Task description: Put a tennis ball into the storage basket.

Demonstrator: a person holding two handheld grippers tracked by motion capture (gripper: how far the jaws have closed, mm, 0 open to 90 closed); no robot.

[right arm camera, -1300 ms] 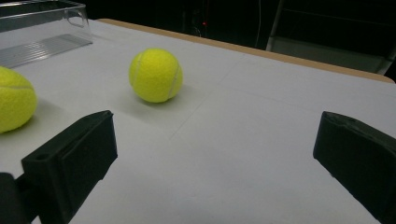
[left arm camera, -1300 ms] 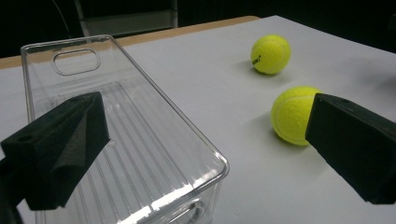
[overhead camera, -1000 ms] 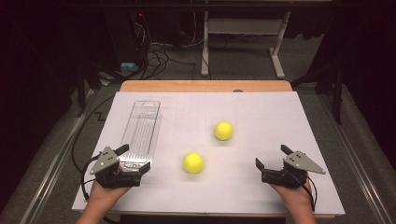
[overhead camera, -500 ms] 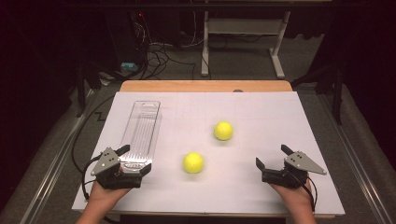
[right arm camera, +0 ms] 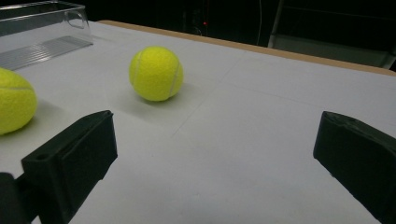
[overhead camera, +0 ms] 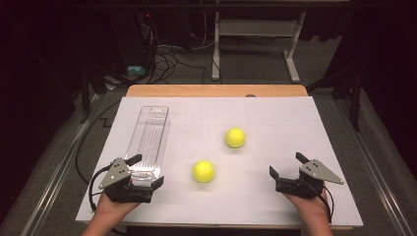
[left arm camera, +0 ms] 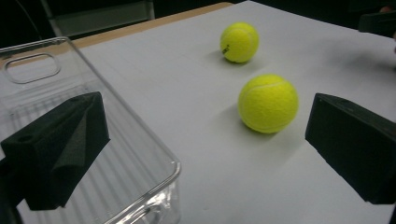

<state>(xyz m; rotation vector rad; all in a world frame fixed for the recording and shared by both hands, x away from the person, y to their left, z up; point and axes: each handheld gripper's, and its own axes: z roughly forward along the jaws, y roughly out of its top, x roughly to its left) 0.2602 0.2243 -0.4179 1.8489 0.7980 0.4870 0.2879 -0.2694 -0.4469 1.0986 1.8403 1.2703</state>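
Hardly anything has shifted over the last second: both grippers sit where they were at the near edge of the table, and the two balls lie in the same spots. The left gripper [overhead camera: 146, 173] has its jaws spread wide and holds nothing; one jaw hangs over the near end of the clear plastic tray [overhead camera: 147, 135], the other stands out over bare white table [overhead camera: 275, 118]. The right gripper [overhead camera: 287, 168] is likewise spread and empty, low over the table and aimed toward the middle.

Just ahead and to the right of the left gripper lies the nearer tennis ball [overhead camera: 203, 171], roughly between the two grippers. The farther tennis ball [overhead camera: 235, 137] rests beyond it, apart from it and well clear of either set of jaws. The tray, stretching away from the left gripper, looks empty.

To my eye the job, getting the balls into the tray, has not really begun: no ball is gripped, none is in the tray, and both still need picking up and placing.
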